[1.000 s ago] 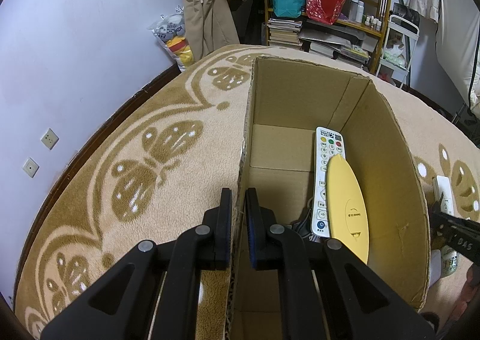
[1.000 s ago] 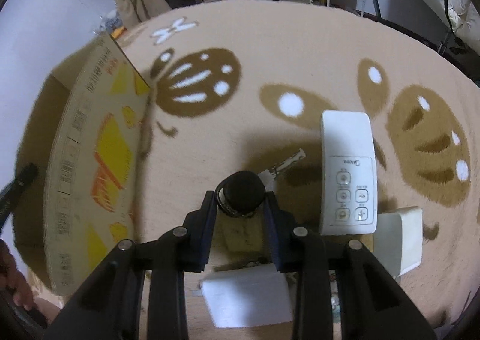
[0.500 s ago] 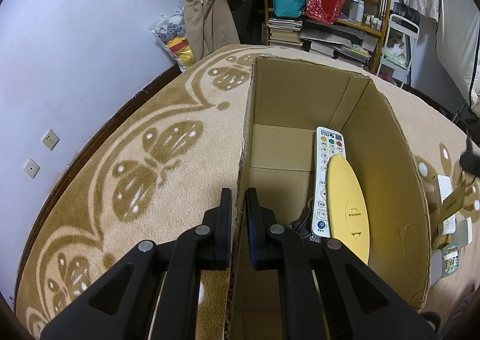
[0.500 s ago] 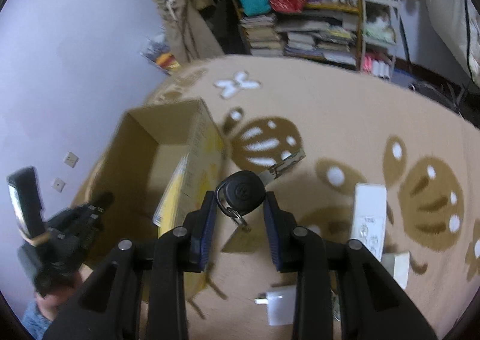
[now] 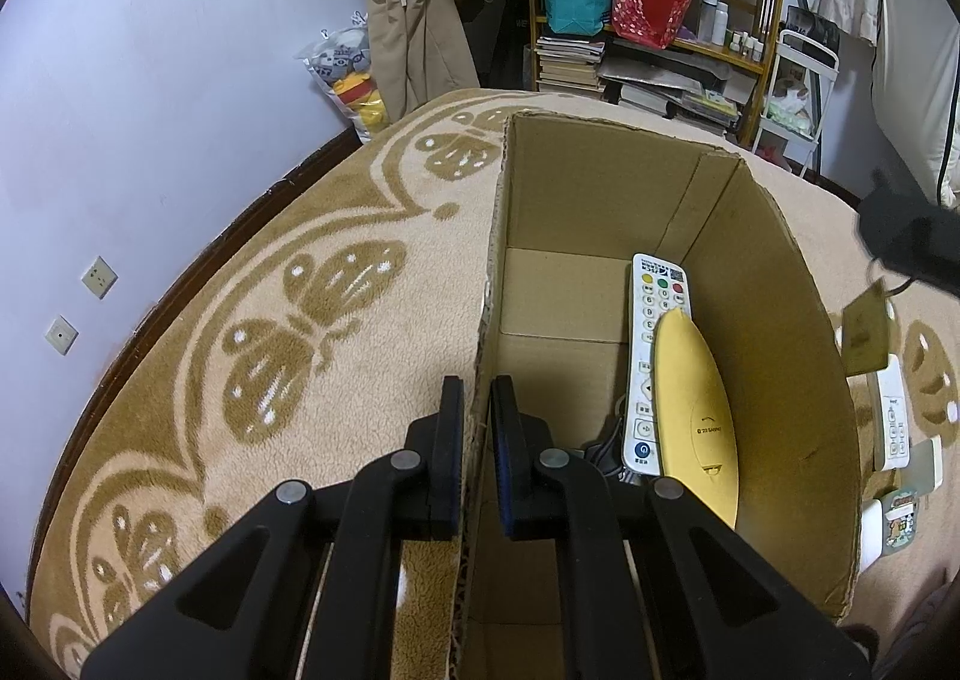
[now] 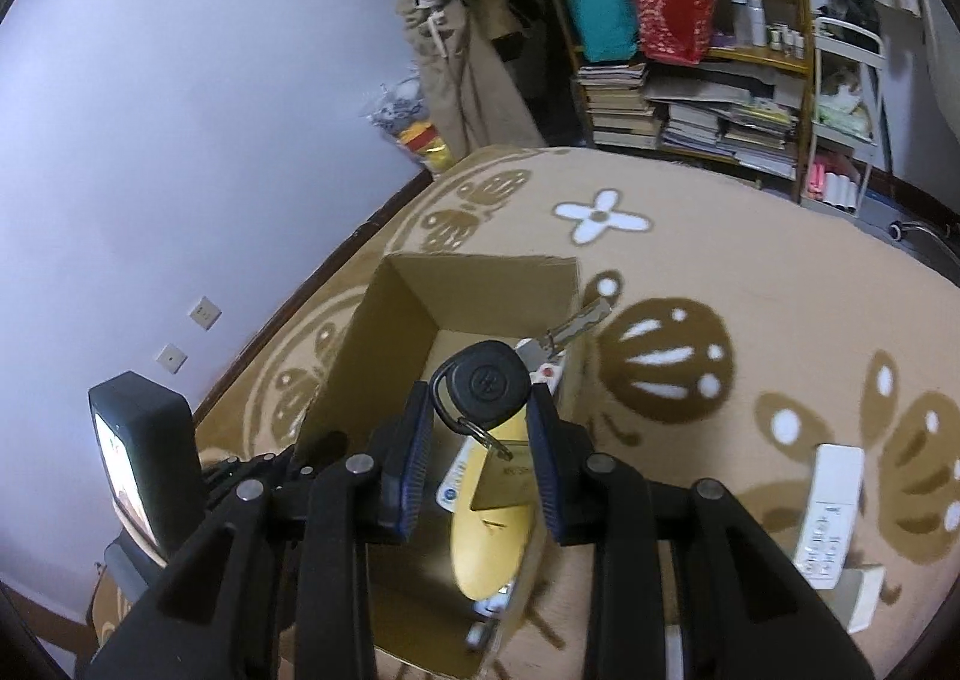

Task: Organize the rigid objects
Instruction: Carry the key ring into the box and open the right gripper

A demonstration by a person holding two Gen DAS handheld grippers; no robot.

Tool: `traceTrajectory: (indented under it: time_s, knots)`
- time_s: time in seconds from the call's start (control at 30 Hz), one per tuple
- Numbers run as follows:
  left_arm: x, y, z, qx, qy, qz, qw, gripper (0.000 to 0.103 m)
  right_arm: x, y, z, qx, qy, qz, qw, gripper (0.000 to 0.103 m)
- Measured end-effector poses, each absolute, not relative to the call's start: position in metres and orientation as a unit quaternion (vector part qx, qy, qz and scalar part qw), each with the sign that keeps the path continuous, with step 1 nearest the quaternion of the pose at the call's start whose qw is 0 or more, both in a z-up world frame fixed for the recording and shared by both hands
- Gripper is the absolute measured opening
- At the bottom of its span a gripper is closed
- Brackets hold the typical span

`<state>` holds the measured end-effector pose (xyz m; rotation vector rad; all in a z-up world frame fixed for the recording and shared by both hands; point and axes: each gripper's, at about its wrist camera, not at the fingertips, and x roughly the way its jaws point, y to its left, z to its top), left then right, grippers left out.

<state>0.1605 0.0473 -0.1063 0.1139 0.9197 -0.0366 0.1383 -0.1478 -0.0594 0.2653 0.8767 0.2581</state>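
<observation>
Since a moment ago we have swung the car key (image 6: 480,383) off the rug and over the open cardboard box (image 5: 600,188).

At left, our left gripper (image 5: 477,407) pinches the box wall to steady it; centre, our right gripper (image 6: 480,434) clamps the key above the white remote (image 5: 651,344) and yellow case (image 5: 693,416). Butterfly-patterned rug (image 5: 300,320), lilac wall, cluttered shelves upper right.

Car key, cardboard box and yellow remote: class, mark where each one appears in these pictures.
car key (image 6: 480,383): right wrist view, on its black fob head.
cardboard box (image 5: 774,344): left wrist view, on the inner right wall.
yellow remote (image 5: 693,410): left wrist view, on the middle of its back.
</observation>
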Motion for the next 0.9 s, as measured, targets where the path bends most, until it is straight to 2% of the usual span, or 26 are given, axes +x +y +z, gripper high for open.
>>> traceTrajectory:
  time_s: [0.8, 0.9]
  knots:
    - [0.16, 0.044, -0.106, 0.053, 0.444, -0.018, 0.894, 0.009, 0.136, -0.12, -0.081, 0.112, 0.436, 0.151, 0.88, 0.034]
    - [0.16, 0.044, -0.106, 0.055, 0.444, -0.018, 0.894, 0.009, 0.132, -0.126, -0.081, 0.102, 0.439, 0.137, 0.882, 0.038]
